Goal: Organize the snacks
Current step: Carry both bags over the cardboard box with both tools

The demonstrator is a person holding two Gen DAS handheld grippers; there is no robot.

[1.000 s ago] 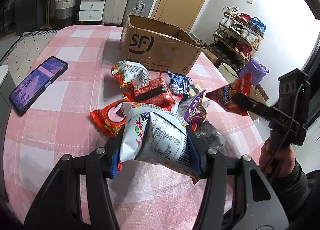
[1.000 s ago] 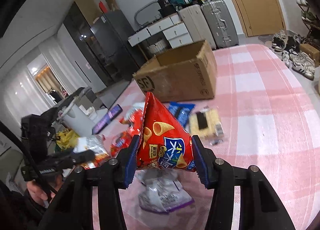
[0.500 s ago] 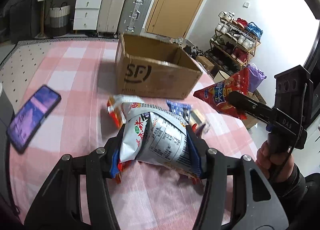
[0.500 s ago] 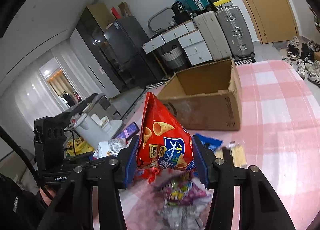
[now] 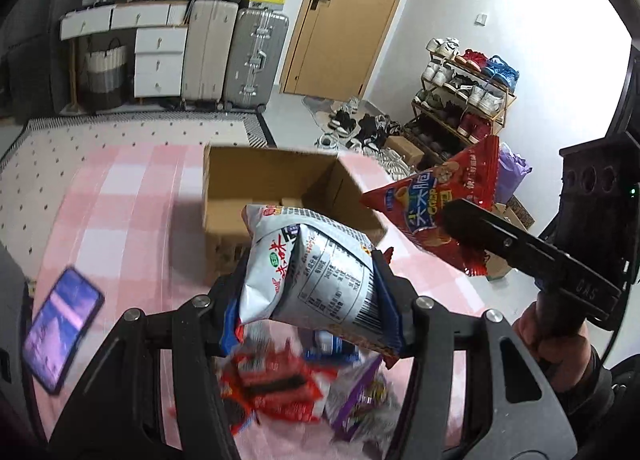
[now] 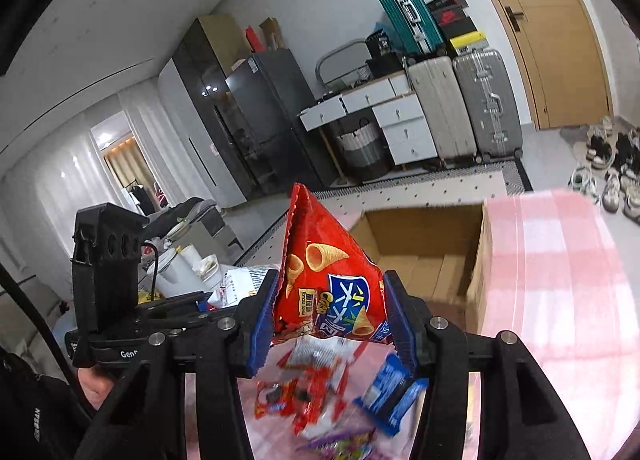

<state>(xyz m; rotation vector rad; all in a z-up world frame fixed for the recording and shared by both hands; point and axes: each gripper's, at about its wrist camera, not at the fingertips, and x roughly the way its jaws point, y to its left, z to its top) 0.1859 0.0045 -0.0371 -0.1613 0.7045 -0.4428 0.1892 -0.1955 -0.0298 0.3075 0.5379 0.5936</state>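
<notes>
My left gripper [image 5: 308, 300] is shut on a white snack bag [image 5: 308, 272] and holds it in the air just before the open cardboard box [image 5: 256, 176]. My right gripper [image 6: 332, 320] is shut on a red triangular corn-snack bag [image 6: 324, 272], also raised near the box [image 6: 424, 236]. In the left wrist view the red bag [image 5: 440, 200] and right gripper [image 5: 468, 228] hang at the box's right side. The left gripper [image 6: 188, 304] with the white bag [image 6: 240, 280] shows at the left of the right wrist view.
Several loose snack packets lie on the pink checked table below the grippers: red ones [image 5: 276, 384], a purple one [image 5: 360, 400], a blue one [image 6: 388, 392]. A phone [image 5: 60, 332] lies at the table's left. Suitcases, drawers and a shoe rack stand beyond the table.
Both grippers have risen and moved forward toward the box with their bags. The box interior now shows from above and the loose packets have dropped below the fingers.
</notes>
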